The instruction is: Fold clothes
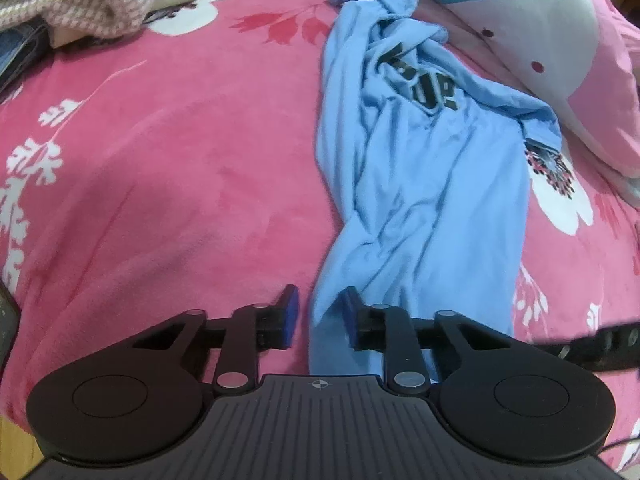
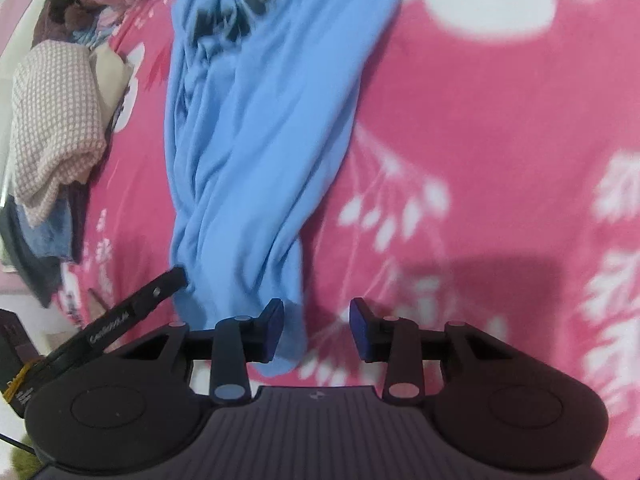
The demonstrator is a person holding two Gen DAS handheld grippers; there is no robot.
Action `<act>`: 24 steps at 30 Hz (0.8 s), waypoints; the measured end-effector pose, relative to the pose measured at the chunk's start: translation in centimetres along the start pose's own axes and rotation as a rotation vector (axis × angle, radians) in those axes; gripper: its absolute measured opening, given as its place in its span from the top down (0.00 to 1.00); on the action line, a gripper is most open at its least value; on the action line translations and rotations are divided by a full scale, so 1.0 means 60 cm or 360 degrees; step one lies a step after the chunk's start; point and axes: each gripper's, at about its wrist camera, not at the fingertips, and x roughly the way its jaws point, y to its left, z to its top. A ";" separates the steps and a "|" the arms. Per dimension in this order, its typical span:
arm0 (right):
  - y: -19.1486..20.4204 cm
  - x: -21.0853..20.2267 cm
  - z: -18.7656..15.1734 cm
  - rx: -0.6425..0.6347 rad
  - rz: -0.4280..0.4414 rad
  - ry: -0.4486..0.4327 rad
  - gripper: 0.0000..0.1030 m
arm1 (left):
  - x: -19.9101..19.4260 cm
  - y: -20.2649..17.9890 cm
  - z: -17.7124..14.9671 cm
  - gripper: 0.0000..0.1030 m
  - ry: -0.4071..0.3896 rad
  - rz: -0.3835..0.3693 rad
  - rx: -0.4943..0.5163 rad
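Note:
A light blue T-shirt (image 1: 424,184) with dark lettering lies crumpled in a long strip on the pink flowered blanket (image 1: 180,168). My left gripper (image 1: 320,314) is low over the shirt's near left edge. Its jaws stand narrowly apart, the cloth edge lies between them, and a sliver of blanket shows beside the left pad. In the right wrist view the same shirt (image 2: 256,128) runs away from me. My right gripper (image 2: 316,322) is open at the shirt's near right corner, with the cloth against its left finger (image 2: 274,322). A finger of the left gripper (image 2: 160,292) reaches in at the shirt's left edge.
A pile of folded clothes topped by a pink-and-white checked piece (image 1: 68,4) (image 2: 52,120) sits at the far left of the bed. A white and pink pillow with teal stripes (image 1: 540,40) lies to the right of the shirt. Bare blanket (image 2: 480,160) stretches to the right.

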 end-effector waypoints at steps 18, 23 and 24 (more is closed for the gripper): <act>0.317 0.159 0.153 -0.1092 -0.0140 -0.0090 0.61 | -0.002 -0.005 -0.014 0.88 -0.0049 -0.0108 -0.0080; 0.324 0.188 0.153 -0.1123 -0.0266 -0.0109 0.92 | -0.010 0.007 -0.017 0.87 -0.0065 -0.0131 -0.0131; 0.311 0.175 0.161 -0.1033 -0.0210 -0.0119 0.94 | -0.015 0.008 -0.015 0.87 -0.0071 -0.0133 -0.0135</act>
